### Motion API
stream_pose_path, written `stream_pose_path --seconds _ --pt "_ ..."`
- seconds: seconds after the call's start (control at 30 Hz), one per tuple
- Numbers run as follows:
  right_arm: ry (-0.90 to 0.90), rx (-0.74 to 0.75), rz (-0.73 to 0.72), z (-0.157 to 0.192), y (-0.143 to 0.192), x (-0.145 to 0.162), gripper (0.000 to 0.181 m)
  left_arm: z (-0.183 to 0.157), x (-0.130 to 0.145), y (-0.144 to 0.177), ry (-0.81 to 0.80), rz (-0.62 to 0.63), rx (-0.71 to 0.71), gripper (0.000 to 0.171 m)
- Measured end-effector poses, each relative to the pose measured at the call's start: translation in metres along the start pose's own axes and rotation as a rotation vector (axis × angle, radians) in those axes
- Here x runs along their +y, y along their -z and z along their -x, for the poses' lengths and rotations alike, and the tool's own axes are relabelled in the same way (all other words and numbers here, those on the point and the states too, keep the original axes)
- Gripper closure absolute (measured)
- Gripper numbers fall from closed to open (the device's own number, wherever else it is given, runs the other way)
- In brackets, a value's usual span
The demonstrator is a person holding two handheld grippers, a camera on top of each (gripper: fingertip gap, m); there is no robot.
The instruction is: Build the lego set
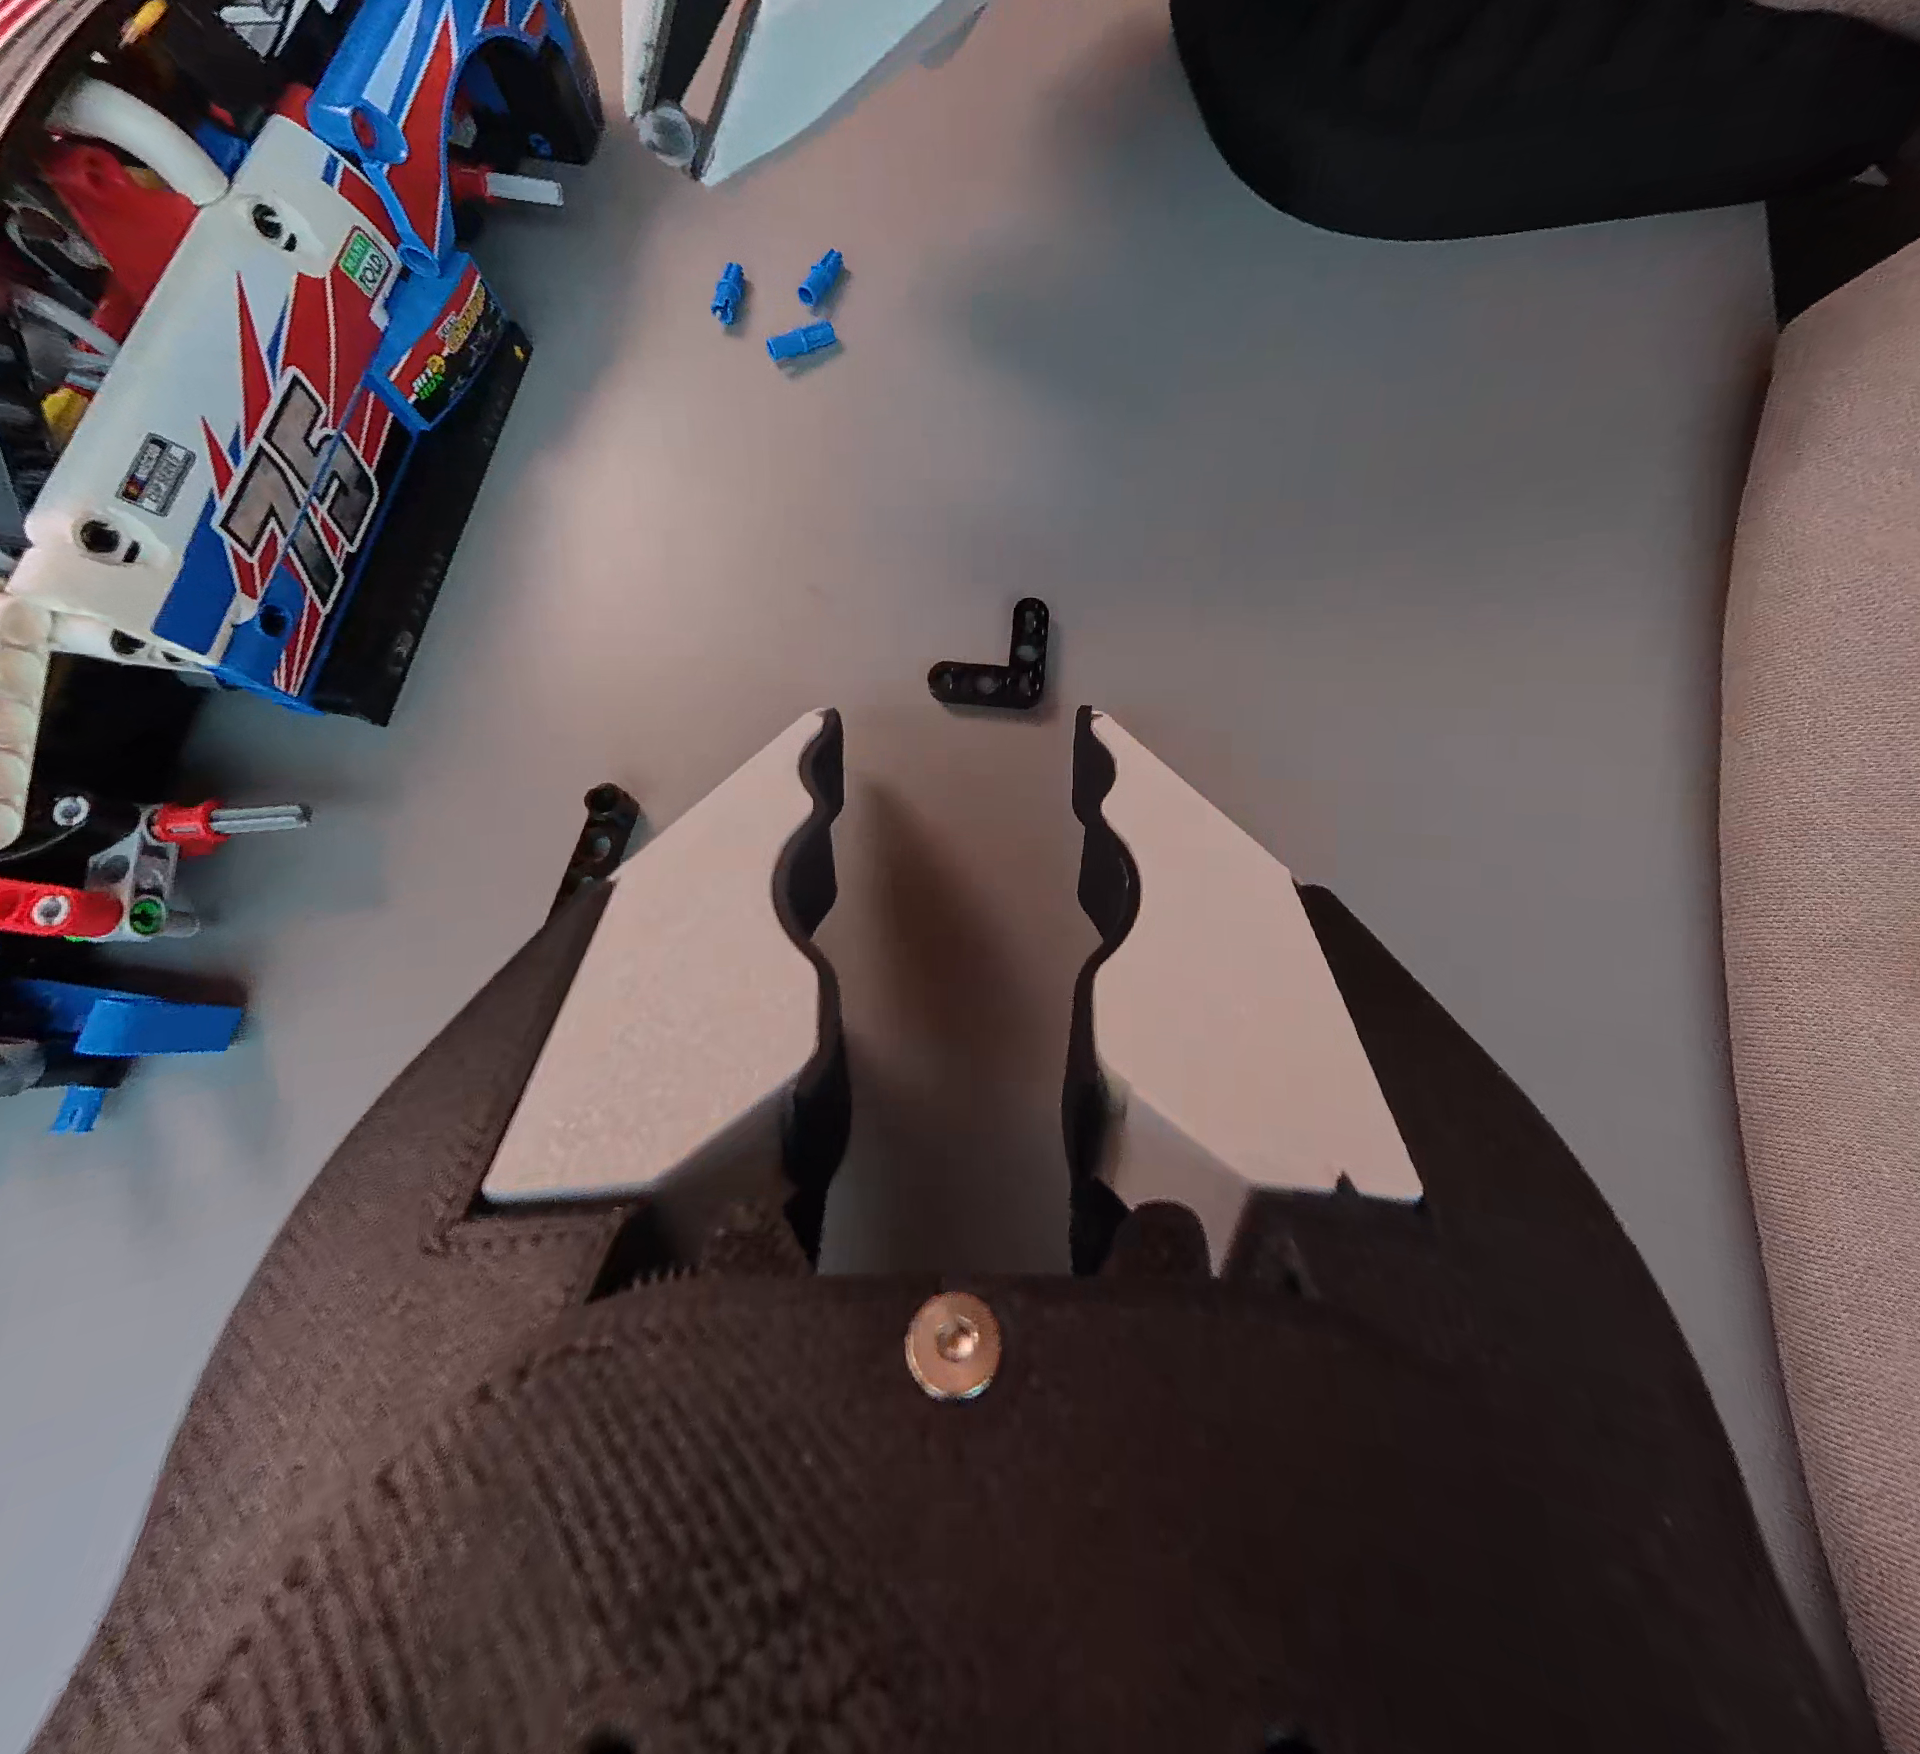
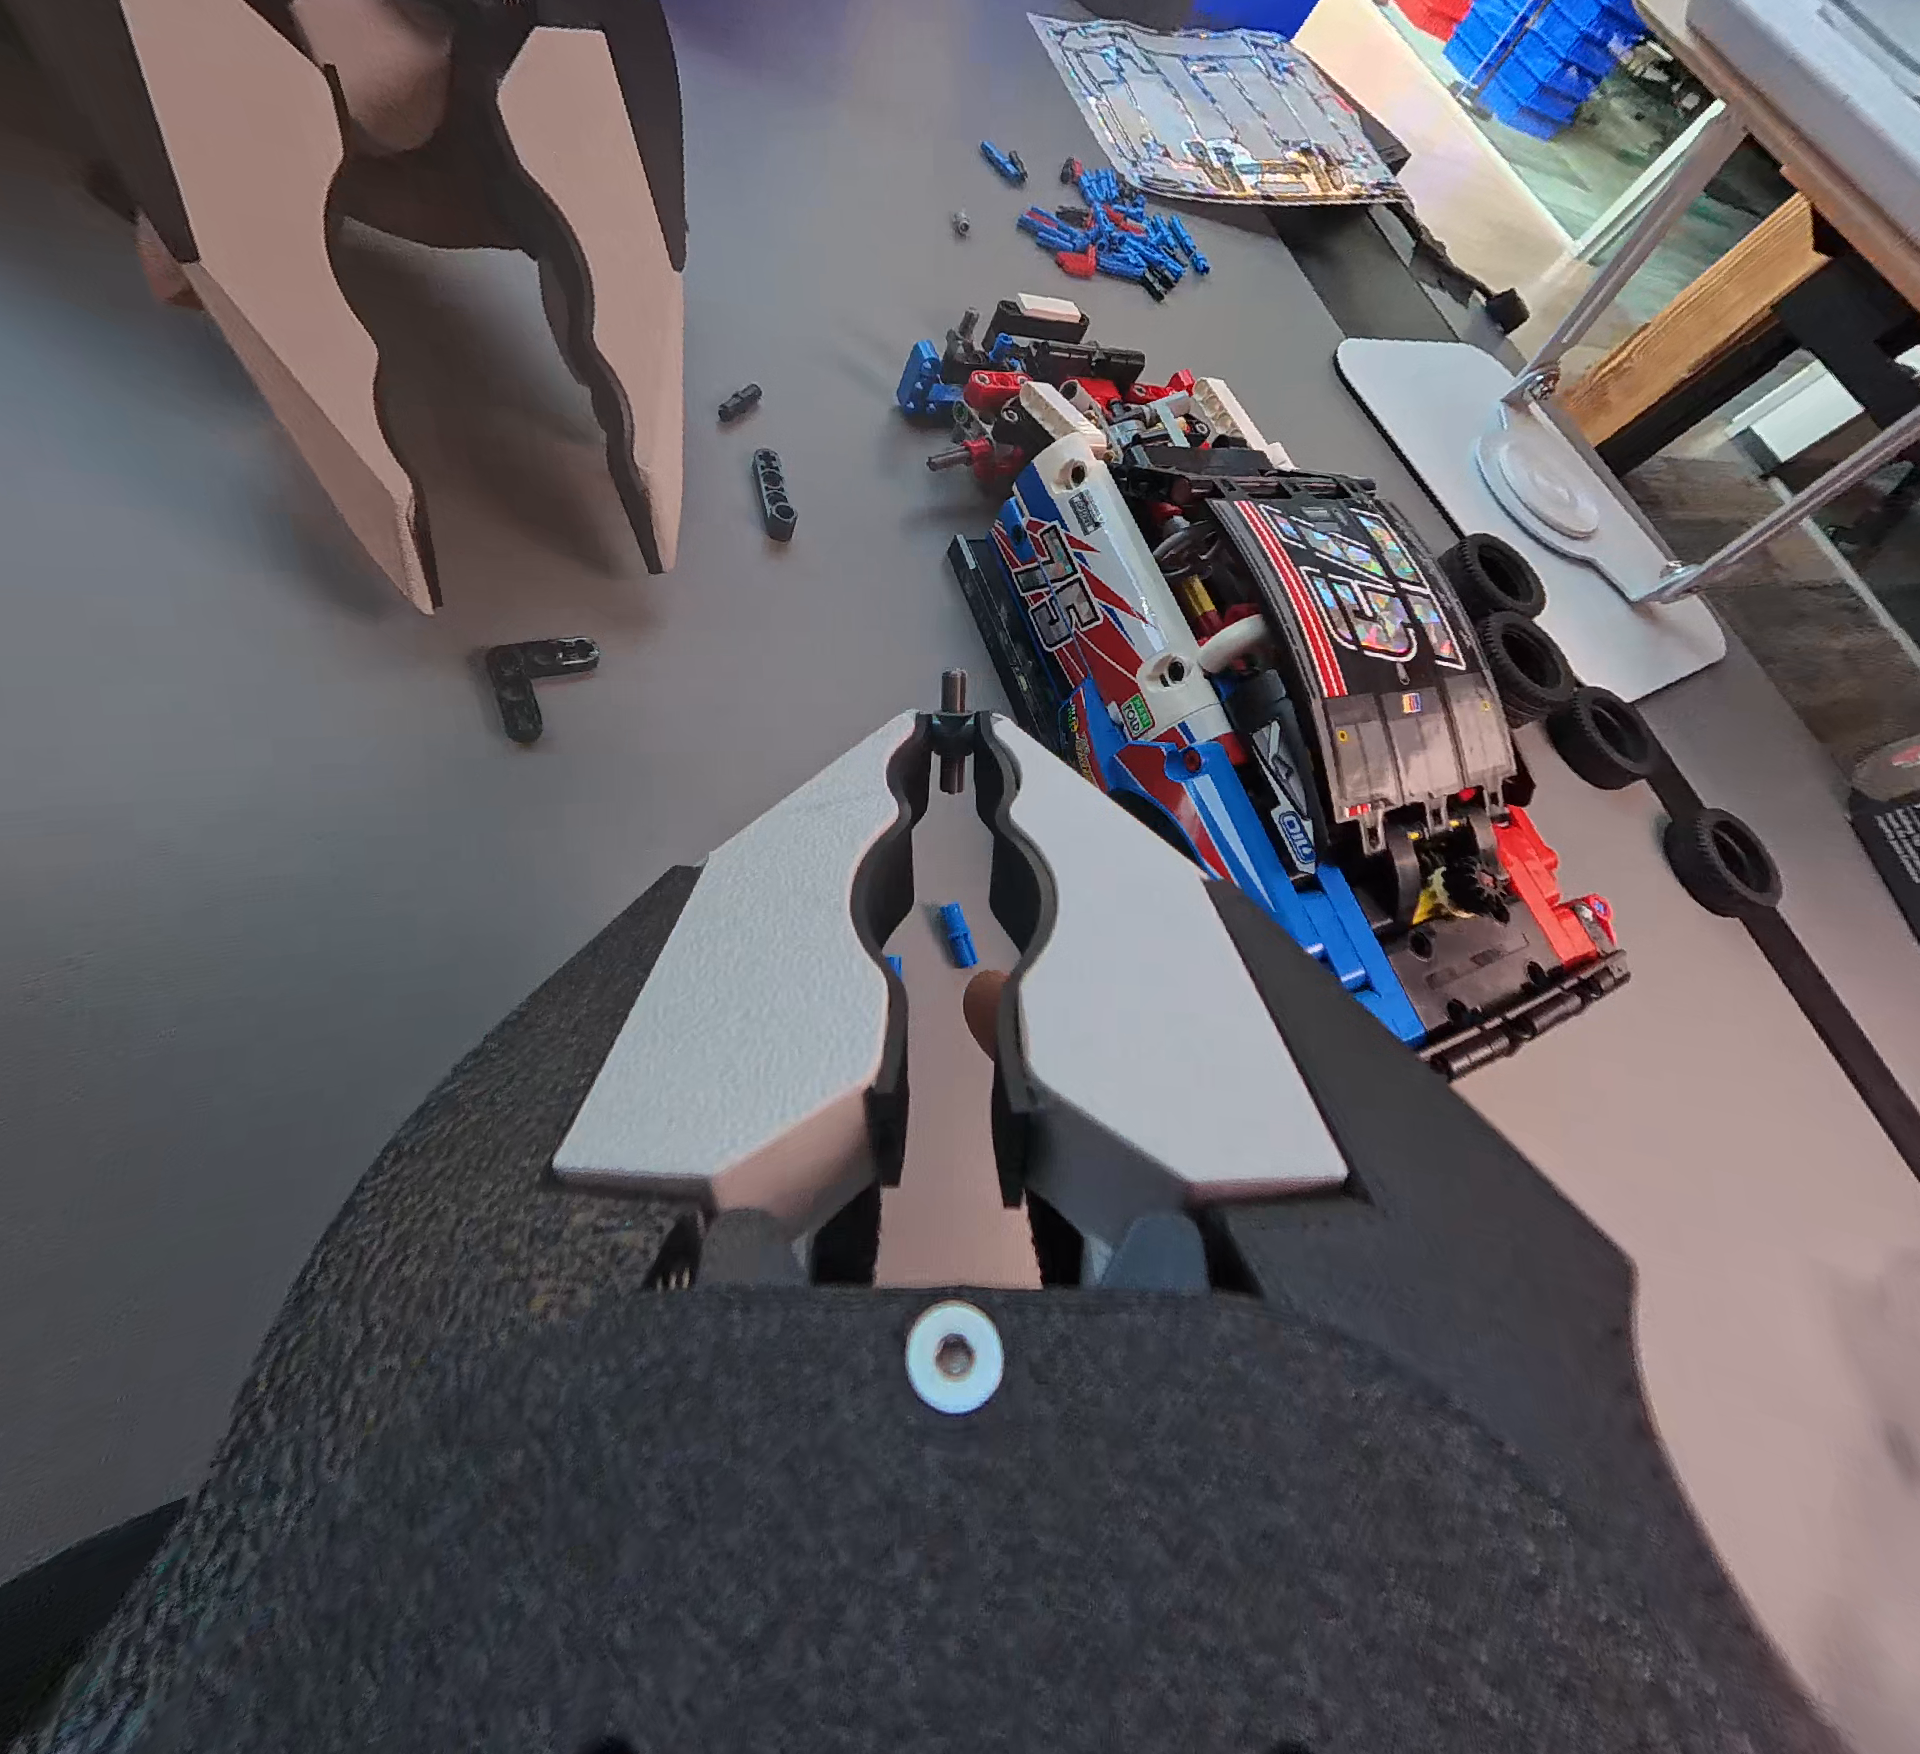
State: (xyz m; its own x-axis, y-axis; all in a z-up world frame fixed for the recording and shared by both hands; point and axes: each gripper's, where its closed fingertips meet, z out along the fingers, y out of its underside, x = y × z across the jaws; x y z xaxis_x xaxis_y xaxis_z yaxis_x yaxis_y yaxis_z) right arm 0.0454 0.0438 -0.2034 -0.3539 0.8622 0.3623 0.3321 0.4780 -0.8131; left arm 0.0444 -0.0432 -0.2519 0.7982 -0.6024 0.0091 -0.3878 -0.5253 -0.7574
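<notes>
Spread wide near the bottom of the frame, the left gripper (image 1: pixel 956 717) hovers just short of the black L-shaped piece (image 1: pixel 997 670), while the right gripper (image 2: pixel 954 728), farther off, pinches a small dark pin (image 2: pixel 953 717).

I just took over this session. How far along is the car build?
Done: the car body is largely assembled, panels on. In hand: the right gripper pinches a small dark pin; the left gripper hangs open over the L-beam. Left: four tires lie unmounted, and loose pins remain.
</notes>
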Motion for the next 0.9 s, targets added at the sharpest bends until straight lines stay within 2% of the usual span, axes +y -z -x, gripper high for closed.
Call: stream_pose_path --seconds 0.13,0.27,0.4,0.53,0.63,0.73,0.8,0.9 --pt "-0.001 -0.057 0.010 0.012 -0.002 0.000 0.176 -0.001 -0.005 -0.001 -0.028 -0.015 -0.009 0.134" --pt "-0.016 -0.176 -0.040 0.036 -0.005 -0.011 0.176 0.003 -0.030 0.006 -0.055 -0.146 -0.049 0.139" --pt "-0.006 -0.267 -0.070 0.059 -0.007 -0.020 0.176 0.003 -0.047 0.015 -0.079 -0.259 -0.064 0.152" --pt "0.015 -0.322 -0.066 0.074 -0.010 -0.022 0.176 -0.004 -0.047 0.013 -0.119 -0.253 -0.050 0.157" --pt "0.020 -0.342 -0.069 0.080 -0.011 -0.024 0.176 -0.011 -0.044 0.011 -0.120 -0.244 -0.013 0.168" --pt "0.023 -0.348 -0.063 0.082 -0.011 -0.024 0.176 -0.012 -0.042 0.009 -0.109 -0.234 -0.003 0.168" --pt "0.023 -0.331 -0.067 0.080 -0.012 -0.024 0.176 -0.009 -0.044 0.010 -0.041 -0.245 0.000 0.169" --pt "0.034 -0.257 -0.109 0.069 -0.012 -0.031 0.175 0.002 -0.051 0.017 0.230 -0.321 0.072 0.169"
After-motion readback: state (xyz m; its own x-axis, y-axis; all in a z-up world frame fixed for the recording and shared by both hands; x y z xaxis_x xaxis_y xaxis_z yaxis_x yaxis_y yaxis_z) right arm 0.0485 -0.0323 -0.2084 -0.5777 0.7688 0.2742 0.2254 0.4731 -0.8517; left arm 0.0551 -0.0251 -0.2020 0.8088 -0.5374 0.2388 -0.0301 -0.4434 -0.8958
